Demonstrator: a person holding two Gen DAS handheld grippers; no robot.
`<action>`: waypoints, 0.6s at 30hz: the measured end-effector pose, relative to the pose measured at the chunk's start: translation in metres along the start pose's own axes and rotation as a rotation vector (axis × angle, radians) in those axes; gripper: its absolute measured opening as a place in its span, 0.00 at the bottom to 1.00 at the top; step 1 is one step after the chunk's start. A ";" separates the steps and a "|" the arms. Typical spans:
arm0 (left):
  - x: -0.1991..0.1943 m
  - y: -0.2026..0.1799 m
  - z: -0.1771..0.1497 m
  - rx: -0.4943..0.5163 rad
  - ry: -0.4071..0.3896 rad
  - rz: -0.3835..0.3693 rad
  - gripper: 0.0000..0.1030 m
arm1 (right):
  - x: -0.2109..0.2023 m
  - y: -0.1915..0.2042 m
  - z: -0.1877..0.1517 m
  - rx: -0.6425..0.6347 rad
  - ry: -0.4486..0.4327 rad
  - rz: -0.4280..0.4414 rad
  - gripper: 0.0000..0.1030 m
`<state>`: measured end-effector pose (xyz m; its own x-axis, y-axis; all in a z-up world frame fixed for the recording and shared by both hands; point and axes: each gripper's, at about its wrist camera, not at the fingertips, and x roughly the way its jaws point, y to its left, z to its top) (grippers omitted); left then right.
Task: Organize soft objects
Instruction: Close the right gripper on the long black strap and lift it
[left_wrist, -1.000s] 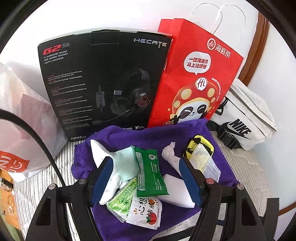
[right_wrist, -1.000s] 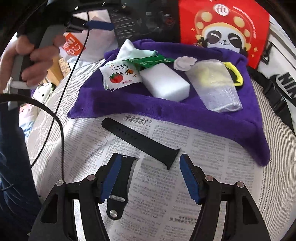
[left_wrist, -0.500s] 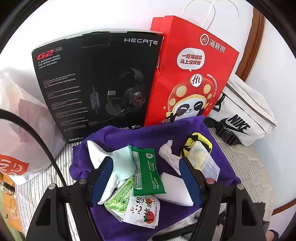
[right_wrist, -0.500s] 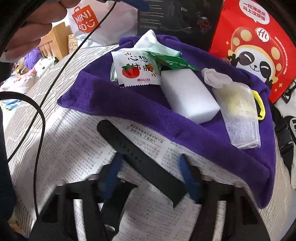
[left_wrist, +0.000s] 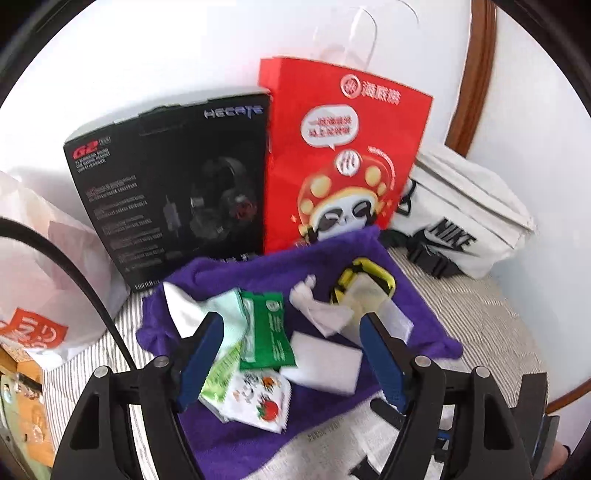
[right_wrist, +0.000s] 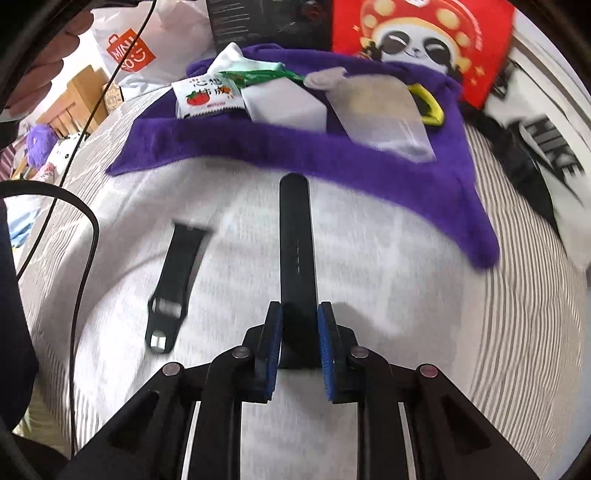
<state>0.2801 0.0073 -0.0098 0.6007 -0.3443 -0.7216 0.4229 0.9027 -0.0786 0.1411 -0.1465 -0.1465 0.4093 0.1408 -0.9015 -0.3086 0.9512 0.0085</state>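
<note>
Right gripper, jaws just closing, pinches the long black watch strap near the purple towel. Left gripper gapes empty over it. Behind the towel: HECATE box, NIKE bag.

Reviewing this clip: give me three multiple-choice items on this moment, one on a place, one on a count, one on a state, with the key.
1. The white sponge block lies on:
A. the purple towel
B. the newspaper
C. the white Nike bag

2. Black watch strap pieces on the newspaper:
A. one
B. two
C. three

3. The right gripper is:
A. wide open
B. closed on nothing
C. closed on the long strap

Key: A, the block rests on the towel; B, the long strap and the buckle strap; C, its fingers, which have just been closing, press the strap's sides.
</note>
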 end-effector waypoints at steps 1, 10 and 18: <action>-0.001 -0.003 -0.004 0.003 0.010 0.006 0.72 | -0.002 0.000 -0.004 0.004 -0.004 0.002 0.19; -0.031 -0.012 -0.052 0.021 0.068 0.073 0.72 | 0.012 0.014 0.017 -0.002 -0.068 -0.049 0.40; -0.056 -0.016 -0.099 0.024 0.087 0.109 0.73 | 0.015 0.015 0.019 -0.011 -0.112 -0.043 0.45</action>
<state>0.1724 0.0375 -0.0364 0.5835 -0.2195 -0.7819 0.3749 0.9269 0.0196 0.1592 -0.1244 -0.1518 0.5155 0.1301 -0.8469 -0.2974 0.9541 -0.0344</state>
